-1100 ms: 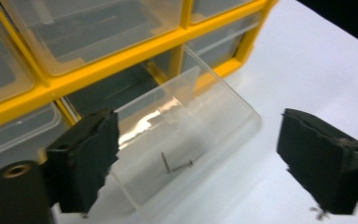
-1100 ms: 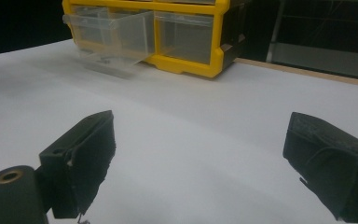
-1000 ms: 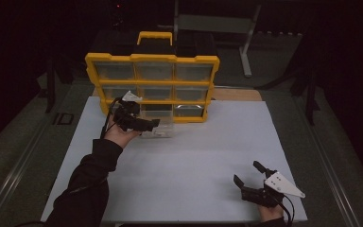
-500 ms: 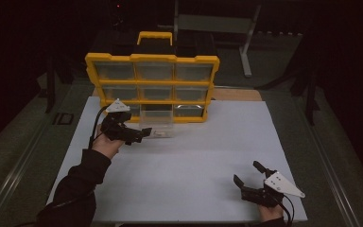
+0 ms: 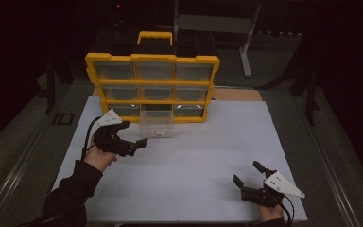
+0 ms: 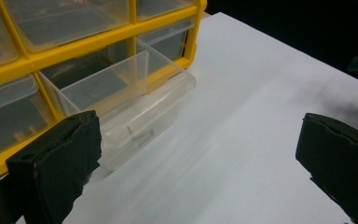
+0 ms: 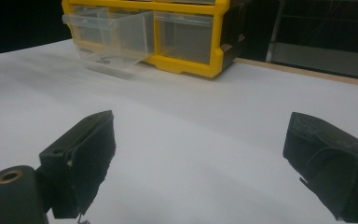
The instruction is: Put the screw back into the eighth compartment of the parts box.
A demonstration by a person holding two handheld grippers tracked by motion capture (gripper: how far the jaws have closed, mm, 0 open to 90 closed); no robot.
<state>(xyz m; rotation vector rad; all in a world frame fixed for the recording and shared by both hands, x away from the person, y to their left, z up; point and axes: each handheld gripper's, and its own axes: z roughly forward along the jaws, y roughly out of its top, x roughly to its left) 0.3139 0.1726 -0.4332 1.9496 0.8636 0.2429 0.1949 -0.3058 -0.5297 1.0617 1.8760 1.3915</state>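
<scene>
Drawer (image 5: 157,126): pulled out of cabinet (image 5: 152,87), small part inside; removal or refill pending. Left gripper (image 5: 139,143): jaws apart, empty, beside drawer. Right gripper (image 5: 249,178): jaws apart, idle.

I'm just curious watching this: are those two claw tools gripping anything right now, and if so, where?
Nothing is held. The left gripper is open beside the pulled-out clear drawer, apart from it. The right gripper is open over the bare white table.

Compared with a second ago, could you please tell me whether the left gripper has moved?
Yes. The left gripper has pulled back from the yellow drawer cabinet, toward the person and the table's left edge, open, away from the pulled-out clear drawer.
</scene>
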